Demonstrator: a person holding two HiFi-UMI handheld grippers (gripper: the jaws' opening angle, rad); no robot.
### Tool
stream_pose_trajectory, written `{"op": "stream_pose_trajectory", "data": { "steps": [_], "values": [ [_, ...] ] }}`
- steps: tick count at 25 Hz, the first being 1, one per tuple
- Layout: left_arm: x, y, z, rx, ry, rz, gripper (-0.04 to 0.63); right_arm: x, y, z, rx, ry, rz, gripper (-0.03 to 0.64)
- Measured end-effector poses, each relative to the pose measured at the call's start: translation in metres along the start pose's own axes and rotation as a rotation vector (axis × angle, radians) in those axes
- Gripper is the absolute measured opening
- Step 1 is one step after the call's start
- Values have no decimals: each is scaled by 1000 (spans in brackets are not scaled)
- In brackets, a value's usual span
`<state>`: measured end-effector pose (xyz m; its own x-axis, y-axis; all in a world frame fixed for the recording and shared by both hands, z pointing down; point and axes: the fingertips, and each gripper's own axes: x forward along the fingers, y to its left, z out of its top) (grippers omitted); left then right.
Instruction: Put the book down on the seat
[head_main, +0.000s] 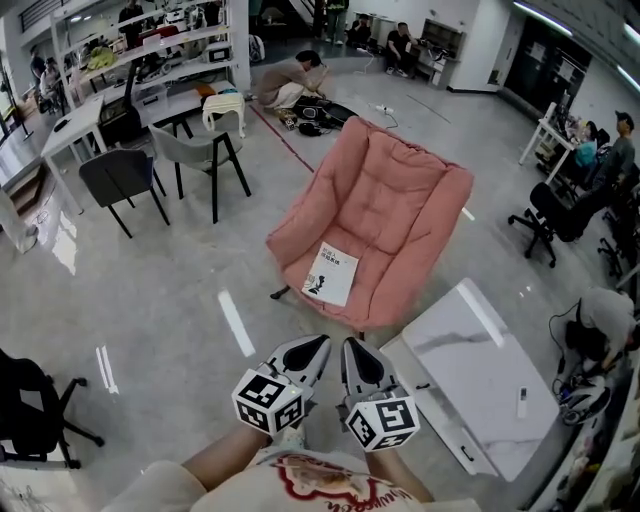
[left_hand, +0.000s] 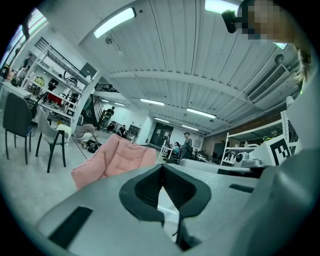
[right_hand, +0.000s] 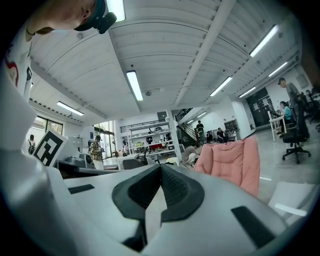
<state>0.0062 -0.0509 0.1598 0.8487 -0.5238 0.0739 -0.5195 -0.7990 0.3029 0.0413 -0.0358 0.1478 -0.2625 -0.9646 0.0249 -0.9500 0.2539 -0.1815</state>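
Note:
A white book (head_main: 331, 275) lies flat on the seat of the pink cushioned chair (head_main: 385, 215), near the seat's front left corner. Both grippers are held side by side close to the person's body, well short of the chair and apart from the book. My left gripper (head_main: 318, 345) is shut with nothing in it, and my right gripper (head_main: 352, 345) is shut and empty too. In the left gripper view the shut jaws (left_hand: 161, 167) point level, with the pink chair (left_hand: 117, 160) ahead on the left. The right gripper view has its shut jaws (right_hand: 161, 167) and the pink chair (right_hand: 232, 160) on the right.
A white low table (head_main: 480, 385) stands just right of the grippers. Grey chairs (head_main: 205, 150) and a dark chair (head_main: 120, 180) stand at the back left by desks. A black office chair (head_main: 30, 410) is at the lower left, another (head_main: 555, 215) at the right. People sit further back.

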Motion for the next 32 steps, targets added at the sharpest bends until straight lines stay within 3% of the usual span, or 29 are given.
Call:
{"op": "stream_pose_trajectory", "data": {
  "steps": [11,17,32],
  "values": [
    [-60,-135,-57,-28,-34,41,3,-156,17,-11,-22,8,46,0],
    [-91,-187,-74,-59,-39,67,3,-218,27,-13,-18,24,55,0],
    [-133,-205,-70,-56,-34,47,3,-243,69,-10,-4,-4,63,0]
  ]
}}
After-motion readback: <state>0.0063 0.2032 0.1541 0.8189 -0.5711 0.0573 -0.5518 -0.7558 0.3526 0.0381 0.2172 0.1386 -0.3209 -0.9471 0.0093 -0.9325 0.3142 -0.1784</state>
